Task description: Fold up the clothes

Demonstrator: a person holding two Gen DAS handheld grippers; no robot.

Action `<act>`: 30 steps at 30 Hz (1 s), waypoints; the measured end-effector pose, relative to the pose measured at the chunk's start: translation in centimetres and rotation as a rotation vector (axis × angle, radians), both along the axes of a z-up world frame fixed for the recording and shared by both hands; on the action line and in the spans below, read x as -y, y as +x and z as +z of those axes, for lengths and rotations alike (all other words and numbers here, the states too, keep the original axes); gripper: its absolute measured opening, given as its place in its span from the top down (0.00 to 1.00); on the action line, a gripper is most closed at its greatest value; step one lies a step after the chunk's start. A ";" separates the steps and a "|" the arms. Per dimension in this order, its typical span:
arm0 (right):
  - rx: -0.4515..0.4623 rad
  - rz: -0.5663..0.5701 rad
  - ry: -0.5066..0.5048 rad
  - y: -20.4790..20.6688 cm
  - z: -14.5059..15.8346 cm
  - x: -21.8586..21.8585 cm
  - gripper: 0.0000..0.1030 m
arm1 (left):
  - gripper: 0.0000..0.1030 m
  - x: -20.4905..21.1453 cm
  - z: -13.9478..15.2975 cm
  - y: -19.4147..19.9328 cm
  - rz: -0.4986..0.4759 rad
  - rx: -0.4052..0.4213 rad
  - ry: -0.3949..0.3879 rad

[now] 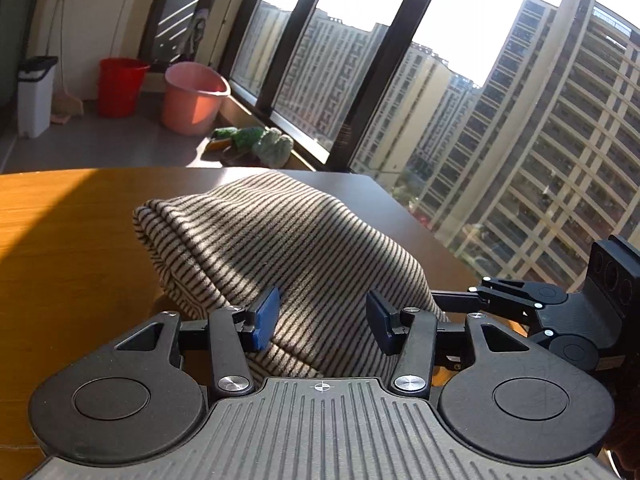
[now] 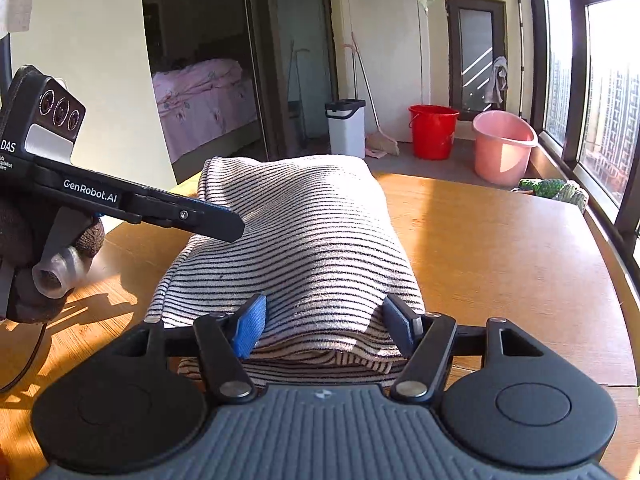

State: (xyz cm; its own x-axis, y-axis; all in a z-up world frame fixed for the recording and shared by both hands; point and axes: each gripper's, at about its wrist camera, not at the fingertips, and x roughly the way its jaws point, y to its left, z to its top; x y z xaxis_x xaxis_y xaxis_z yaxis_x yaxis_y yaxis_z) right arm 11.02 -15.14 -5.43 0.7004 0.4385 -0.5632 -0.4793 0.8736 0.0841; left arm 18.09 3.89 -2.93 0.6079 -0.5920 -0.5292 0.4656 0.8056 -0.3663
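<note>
Nearest the lens in each wrist view is the ribbed grey housing of the gripper itself, with its two black finger arms. The right gripper has its blue pads apart, straddling the near end of the striped garment; whether the pads rest against the cloth or merely flank it cannot be told, and nothing is lifted. The left gripper likewise stands with its fingers apart, the garment's near corner bulging between them without any visible pinch.

The striped garment lies on the wooden table as a thick, layered bundle, several folded edges stacked at the end nearest the right gripper. By this appearance the folding is judged largely done; what may remain is squaring the edges or a last fold.

Beyond the garment, on the floor past the table's far edge, stand a red bucket and a pink basin.

The underside of the bundle and its far end are hidden. In the right wrist view the left gripper's fingertips are seen edge-on, so their gap is unreadable there. Strong sunlight and shadow bands obscure the cloth's creases.
</note>
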 end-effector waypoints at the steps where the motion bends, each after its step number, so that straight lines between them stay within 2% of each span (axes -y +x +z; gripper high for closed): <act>1: -0.001 0.009 -0.012 -0.1 0.1 -0.1 0.37 | 0.48 0.0 0.0 -0.1 0.000 0.000 -0.002; 4: -0.020 0.044 -0.022 -0.8 0.5 -0.2 0.36 | 0.47 -0.2 -0.2 -0.4 0.001 0.001 -0.012; 7: -0.036 0.069 0.034 -0.6 2.4 0.2 0.37 | 0.47 -0.6 -0.6 -0.8 -0.002 -0.001 -0.017; 8: -0.034 0.070 0.076 -0.2 3.4 0.6 0.42 | 0.47 -0.7 -0.7 -0.9 -0.004 -0.002 -0.018; 9: -0.029 0.069 0.116 0.3 4.4 1.0 0.58 | 0.47 -0.9 -0.8 -0.9 -0.006 -0.003 -0.021; 11: 0.006 0.037 0.148 1.8 6.6 0.9 0.70 | 0.47 -1.1 -0.9 -1.0 -0.010 -0.004 -0.027; 15: 0.012 0.016 0.161 6.1 7.8 -1.0 0.70 | 0.47 -1.1 -1.1 -1.2 -0.008 -0.002 -0.035; 17: -0.066 0.006 0.129 8.9 6.1 -2.9 0.70 | 0.47 -1.2 -1.2 -1.2 -0.011 -0.002 -0.038; 18: -0.136 0.001 0.109 10.2 4.4 -3.8 0.69 | 0.47 -1.3 -1.2 -1.3 -0.013 -0.003 -0.040; 19: -0.165 -0.004 0.080 11.0 2.6 -4.6 0.69 | 0.47 -1.3 -1.2 -1.3 -0.013 -0.005 -0.040; 21: -0.098 0.012 0.037 10.3 1.9 -5.4 0.68 | 0.47 -1.7 -1.4 -1.2 -0.006 -0.010 -0.042; 25: -0.093 0.001 0.062 8.8 3.2 -4.2 0.63 | 0.47 -2.3 -1.5 -1.3 -0.007 -0.027 -0.072; 27: -0.061 -0.008 0.043 7.2 3.8 -3.3 0.46 | 0.47 -3.1 -1.1 -1.6 0.019 -0.044 -0.104; 30: 0.001 -0.006 0.030 3.9 4.2 -2.0 0.43 | 0.35 -5.0 -0.4 -3.0 0.067 -0.065 -0.175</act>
State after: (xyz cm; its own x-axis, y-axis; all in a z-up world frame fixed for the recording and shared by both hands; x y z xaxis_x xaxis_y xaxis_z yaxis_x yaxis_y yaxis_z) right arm 14.97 -13.12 -1.21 0.7039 0.4509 -0.5489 -0.4740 0.8736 0.1097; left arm 15.13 8.86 -3.34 0.6172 -0.6375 -0.4611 0.3840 0.7556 -0.5308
